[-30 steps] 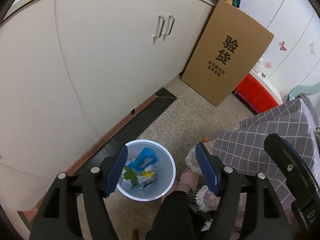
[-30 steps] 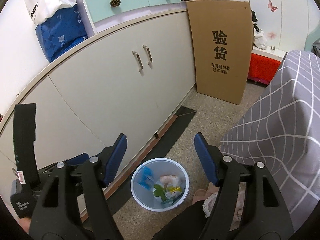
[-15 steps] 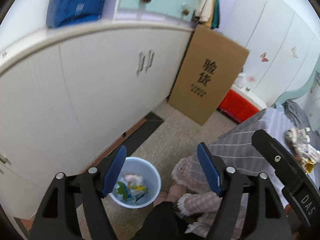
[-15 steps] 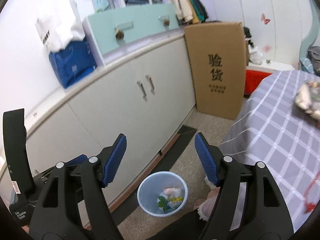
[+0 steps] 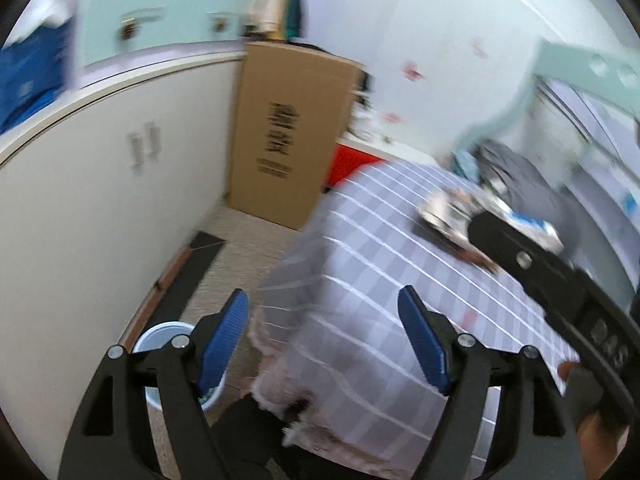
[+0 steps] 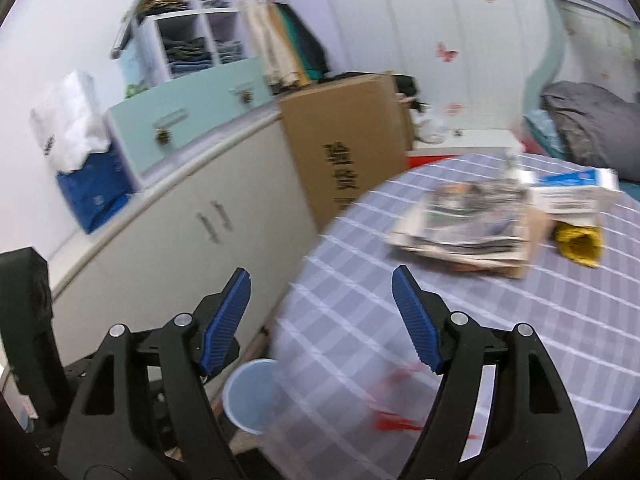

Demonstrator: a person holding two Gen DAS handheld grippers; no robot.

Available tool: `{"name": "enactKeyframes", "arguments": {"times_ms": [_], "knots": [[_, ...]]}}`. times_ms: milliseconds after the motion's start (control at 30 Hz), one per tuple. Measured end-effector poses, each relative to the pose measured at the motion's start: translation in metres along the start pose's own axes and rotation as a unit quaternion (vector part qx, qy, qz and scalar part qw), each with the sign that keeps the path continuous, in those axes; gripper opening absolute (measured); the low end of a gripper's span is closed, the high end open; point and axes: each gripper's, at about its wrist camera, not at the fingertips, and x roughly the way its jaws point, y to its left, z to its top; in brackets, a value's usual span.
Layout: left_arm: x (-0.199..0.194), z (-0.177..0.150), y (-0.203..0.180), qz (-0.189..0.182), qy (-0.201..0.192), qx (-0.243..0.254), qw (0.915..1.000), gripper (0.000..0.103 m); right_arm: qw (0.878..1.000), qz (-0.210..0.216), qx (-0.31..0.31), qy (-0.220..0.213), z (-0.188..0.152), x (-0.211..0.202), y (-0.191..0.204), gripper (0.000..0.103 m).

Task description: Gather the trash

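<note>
Two views, both smeared by motion. From your left wrist, the left gripper (image 5: 322, 320) has its blue pads spread wide with nothing between them; its jaws have just been opening. Below it, the pale blue bin (image 5: 158, 336) stands on the floor (image 5: 244, 240), close against the foot of the white cabinet (image 5: 100, 200); your left finger covers most of it, so you cannot read its contents. The checked cloth (image 5: 360, 248) hangs over the near edge of the tabletop and hides what lies beneath. Toward the far right part of the tabletop a pile of papers (image 5: 448, 212) is too blurred to sort out, and the other black gripper body cuts across it. A brown carton (image 5: 288, 128) leans at the cabinet's end, leaving a narrow strip of floor between cabinet and cloth.

From your right wrist, the right gripper (image 6: 322, 308) is likewise wide apart and empty, its jaws having just been opening. Half of the bin shows at the tabletop's near left edge. A red scrap (image 6: 394, 424) lies near the front edge, blurred beyond naming. The papers, a white and blue box (image 6: 576, 188) and something yellow (image 6: 578, 244) sit toward the far right edge; the middle of the cloth is bare.
</note>
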Motion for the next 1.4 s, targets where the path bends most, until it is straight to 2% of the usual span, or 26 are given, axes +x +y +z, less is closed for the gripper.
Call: {"name": "enactKeyframes", "arguments": {"times_ms": [100, 167, 267, 433, 467, 500, 600, 633, 667, 700, 900, 1000, 1167, 1233, 1400], "knots": [[0.013, -0.012, -0.045, -0.04, 0.028, 0.055, 0.9973, 0.075, 1.0, -0.028, 0.007, 0.003, -0.005, -0.012, -0.031, 0.073], [0.021, -0.024, -0.067, -0.049, 0.044, 0.09, 0.9937, 0.075, 0.999, -0.044, 0.017, 0.007, -0.011, -0.021, -0.056, 0.073], [0.033, -0.041, -0.091, -0.051, 0.071, 0.135, 0.9869, 0.075, 0.998, -0.059, 0.031, 0.015, -0.021, -0.03, -0.082, 0.073], [0.047, -0.06, -0.108, -0.049, 0.091, 0.153, 0.9828, 0.075, 0.996, -0.07, 0.05, 0.019, -0.032, -0.04, -0.11, 0.073], [0.049, -0.061, -0.112, -0.045, 0.088, 0.16, 0.9821, 0.072, 0.996, -0.071, 0.053, 0.02, -0.033, -0.041, -0.115, 0.073], [0.049, -0.06, -0.111, -0.04, 0.085, 0.167, 0.9814, 0.067, 0.996, -0.072, 0.054, 0.02, -0.034, -0.042, -0.117, 0.073], [0.054, -0.057, -0.116, -0.017, 0.079, 0.195, 0.9776, 0.042, 0.995, -0.08, 0.059, 0.016, -0.033, -0.048, -0.128, 0.074], [0.054, -0.057, -0.117, -0.011, 0.077, 0.201, 0.9765, 0.028, 0.995, -0.082, 0.061, 0.014, -0.033, -0.049, -0.13, 0.075], [0.054, -0.058, -0.119, -0.009, 0.075, 0.206, 0.9756, 0.01, 0.994, -0.086, 0.063, 0.012, -0.031, -0.05, -0.134, 0.075], [0.055, -0.058, -0.119, -0.016, 0.075, 0.206, 0.9756, 0.004, 0.994, -0.088, 0.066, 0.011, -0.03, -0.051, -0.138, 0.075], [0.061, -0.033, -0.11, -0.012, 0.055, 0.159, 0.9857, 0.004, 0.99, -0.099, 0.098, -0.005, -0.017, -0.051, -0.166, 0.075], [0.059, -0.011, -0.101, 0.004, 0.029, 0.131, 0.991, 0.004, 0.987, -0.1, 0.123, -0.018, -0.01, -0.051, -0.184, 0.075], [0.055, 0.021, -0.089, 0.021, -0.01, 0.092, 0.9955, 0.004, 0.977, -0.1, 0.181, -0.047, 0.011, -0.045, -0.221, 0.075], [0.055, 0.032, -0.085, 0.027, -0.021, 0.081, 0.9961, 0.004, 0.973, -0.086, 0.208, -0.056, 0.018, -0.039, -0.236, 0.075], [0.061, 0.046, -0.081, 0.03, -0.029, 0.068, 0.9968, 0.004, 0.956, -0.069, 0.28, -0.052, 0.036, -0.009, -0.281, 0.075]]}}
